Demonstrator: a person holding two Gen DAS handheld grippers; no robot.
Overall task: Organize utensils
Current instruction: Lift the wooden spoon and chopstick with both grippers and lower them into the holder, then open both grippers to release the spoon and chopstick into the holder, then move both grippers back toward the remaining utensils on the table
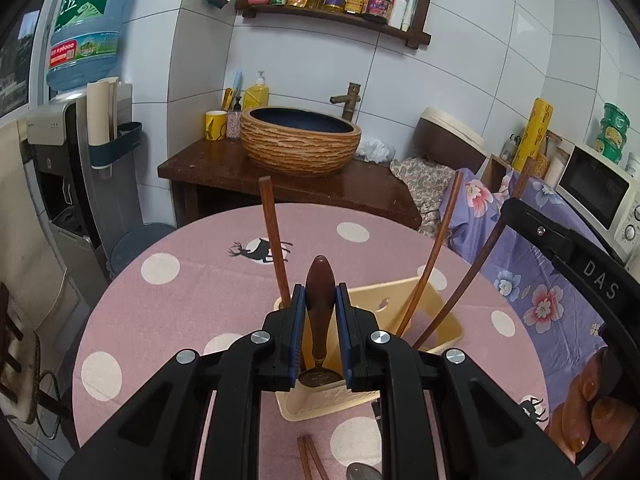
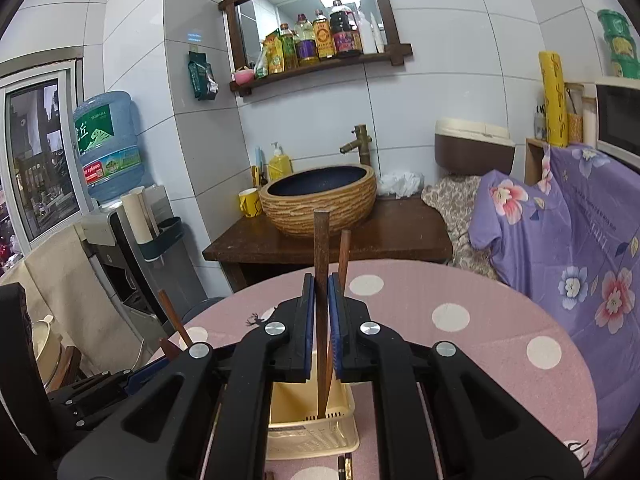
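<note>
A cream plastic utensil holder [image 1: 436,300] stands on the pink dotted table [image 1: 160,320]. My left gripper [image 1: 320,292] is shut on a utensil with a dark wooden handle [image 1: 320,280]; its metal end hangs down inside the holder. Two brown chopsticks [image 1: 274,240] [image 1: 434,264] lean in the holder. In the right wrist view my right gripper [image 2: 321,288] is shut on an upright brown chopstick [image 2: 321,240], whose lower tip is inside the holder [image 2: 312,432]. Another chopstick [image 2: 344,252] stands just behind it. More chopsticks [image 1: 310,460] and a metal spoon [image 1: 362,472] lie on the table near me.
Behind the table a wooden counter [image 1: 224,168] carries a woven-look basin [image 1: 300,140] and a yellow mug [image 1: 216,125]. A water dispenser [image 1: 60,152] stands at the left. A purple floral cloth [image 2: 580,240] and a microwave [image 1: 600,188] are at the right. A hand [image 1: 588,400] shows at the right edge.
</note>
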